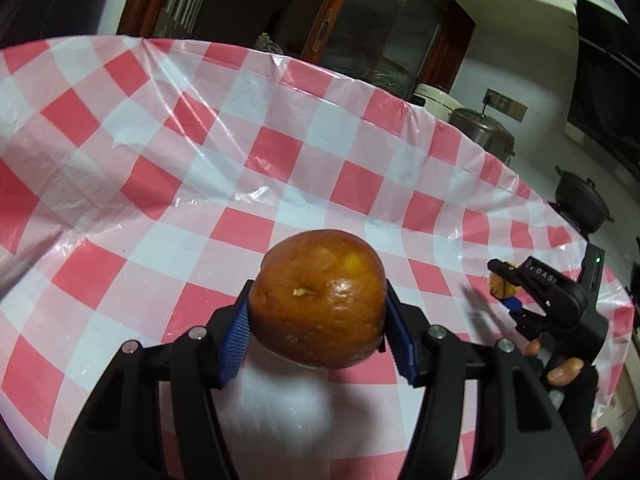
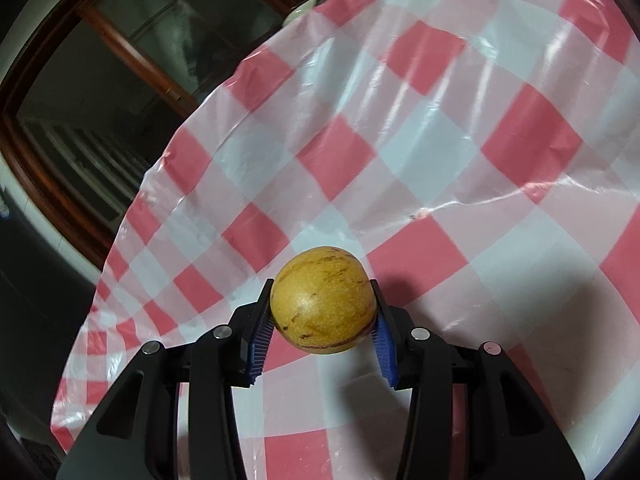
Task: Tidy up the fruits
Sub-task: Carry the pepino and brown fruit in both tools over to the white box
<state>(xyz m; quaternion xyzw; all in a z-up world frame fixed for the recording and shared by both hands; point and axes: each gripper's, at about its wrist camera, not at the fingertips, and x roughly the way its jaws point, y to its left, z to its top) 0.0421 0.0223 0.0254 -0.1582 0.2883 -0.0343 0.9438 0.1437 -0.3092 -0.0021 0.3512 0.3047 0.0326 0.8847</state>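
Note:
In the left wrist view my left gripper [image 1: 318,312] is shut on a brownish orange [image 1: 318,300], held above the red-and-white checked tablecloth [image 1: 200,152]; blue pads press its two sides. At the right edge of that view my right gripper [image 1: 505,285] appears, held by a hand [image 1: 564,372], with a small yellow fruit [image 1: 501,285] between its fingers. In the right wrist view my right gripper [image 2: 323,312] is shut on that round yellow fruit with purple streaks [image 2: 323,306], also above the cloth [image 2: 440,160].
Beyond the table's far edge stand a wooden glass-door cabinet [image 1: 360,20], a white cooker [image 1: 438,100], a metal pot [image 1: 486,130] and a dark pot [image 1: 582,204]. The table edge [image 2: 132,220] drops off to the left in the right wrist view.

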